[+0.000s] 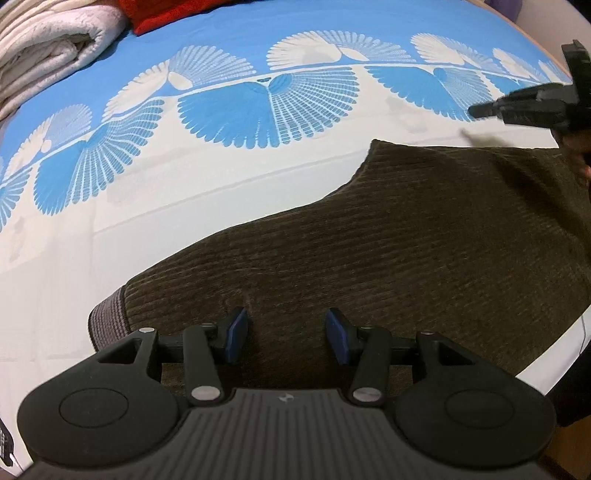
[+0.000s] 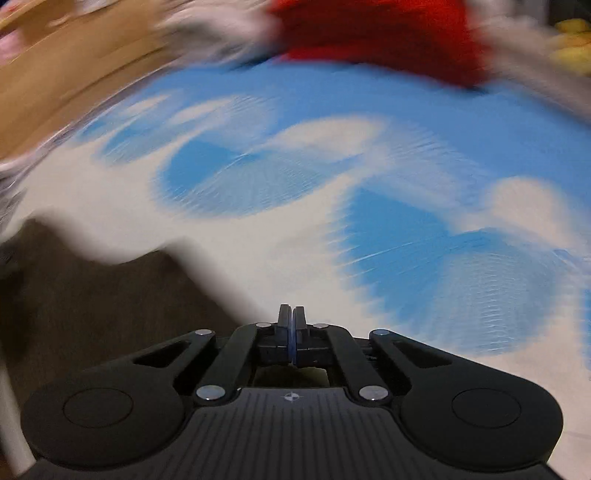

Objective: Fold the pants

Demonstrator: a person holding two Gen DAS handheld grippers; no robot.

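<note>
The dark brown ribbed pants (image 1: 388, 236) lie folded flat on the bed, with a grey ribbed cuff (image 1: 107, 325) at the near left. My left gripper (image 1: 286, 334) is open just above the pants' near edge, its blue pads (image 1: 236, 332) apart and empty. My right gripper (image 2: 291, 332) is shut with nothing between its fingers; its view is blurred by motion. It hangs over the sheet just right of the pants (image 2: 103, 302). It also shows in the left wrist view (image 1: 524, 105), above the pants' far right corner.
The bed sheet (image 1: 258, 48) is blue and white with fan patterns. A folded white blanket (image 1: 48, 48) and a red cloth (image 1: 166, 14) lie at the far left. The red cloth (image 2: 380, 40) and a yellow item (image 2: 572, 48) show blurred in the right wrist view.
</note>
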